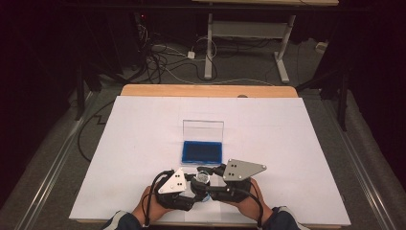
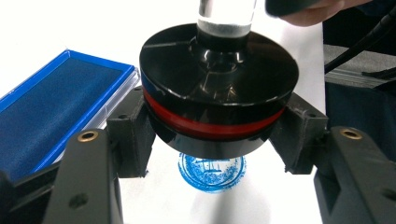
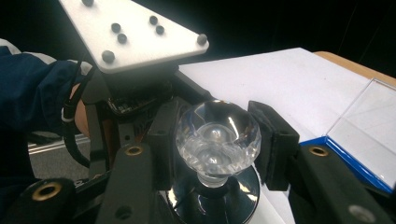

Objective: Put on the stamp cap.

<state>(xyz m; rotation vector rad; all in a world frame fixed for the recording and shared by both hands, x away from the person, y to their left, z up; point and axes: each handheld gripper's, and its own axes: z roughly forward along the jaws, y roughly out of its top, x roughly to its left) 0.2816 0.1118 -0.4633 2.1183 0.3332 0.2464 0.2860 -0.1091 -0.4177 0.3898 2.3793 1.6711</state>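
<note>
Blue ink print (image 2: 211, 171) is already on the white paper (image 1: 143, 143), and my left fingers (image 2: 116, 135) squeeze the round stamp (image 2: 217, 88) just above it while my right fingers (image 3: 275, 140) pinch its clear knob (image 3: 217, 140), so next I think I carry it away.

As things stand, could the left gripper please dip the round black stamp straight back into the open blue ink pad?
Probably yes. The left gripper clamps the round black stamp above the blue print; the open blue ink pad lies close alongside, unobstructed, though the right gripper grips the clear knob.
</note>
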